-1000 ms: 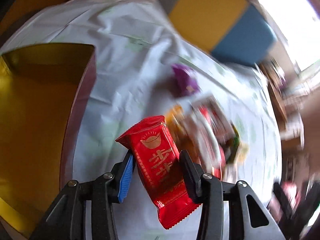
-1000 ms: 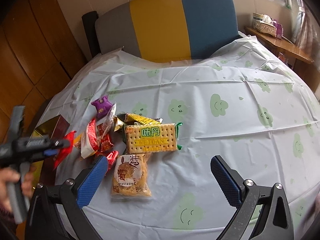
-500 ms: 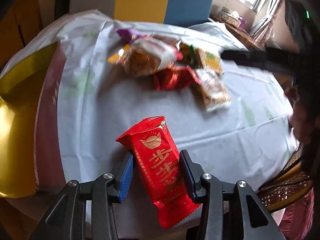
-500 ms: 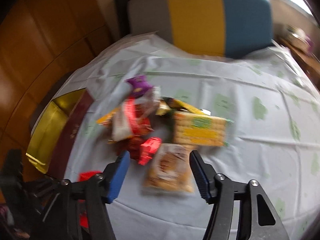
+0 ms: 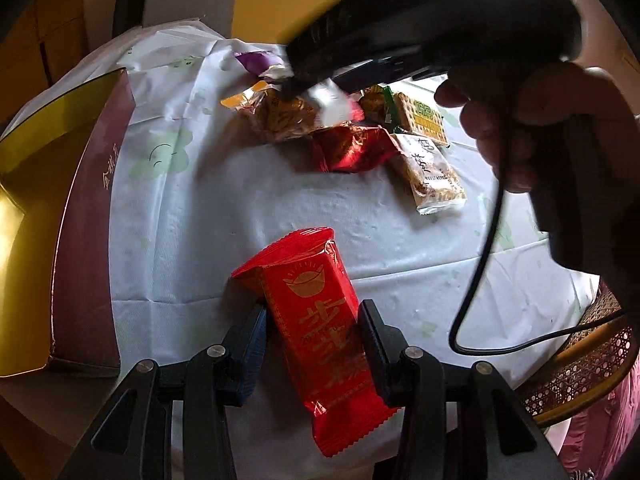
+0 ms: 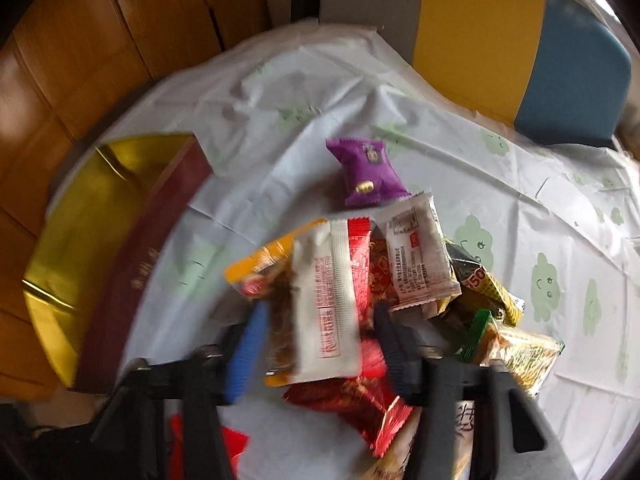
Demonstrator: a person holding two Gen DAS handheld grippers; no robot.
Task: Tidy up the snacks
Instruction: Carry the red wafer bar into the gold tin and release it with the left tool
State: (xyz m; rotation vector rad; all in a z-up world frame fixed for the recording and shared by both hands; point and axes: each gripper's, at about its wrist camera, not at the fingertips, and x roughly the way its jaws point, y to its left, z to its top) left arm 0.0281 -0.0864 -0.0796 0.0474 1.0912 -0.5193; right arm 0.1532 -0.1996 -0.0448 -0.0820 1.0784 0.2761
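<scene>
At the table's left edge: gold-lined box (image 5: pixel 60 184) lying open | table middle: snack heap (image 6: pixel 384 280) on white cloth (image 5: pixel 224 200) | right gripper (image 6: pixel 316 344) over heap, jaws half-closed around white-backed packet (image 6: pixel 324 300), grip unclear through blur | left gripper (image 5: pixel 312 340) clamped on red packet (image 5: pixel 320 328), near front edge.

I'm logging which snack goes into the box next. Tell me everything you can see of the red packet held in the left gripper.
The red snack packet is a glossy foil pillow pack with crimped, serrated ends and gold print: an ingot-like emblem above Chinese characters. It looks sealed and plump. The left gripper is shut on its middle, one finger pad on each side, holding it tilted above the tablecloth, its upper end leaning left. Nothing else touches it.
</scene>
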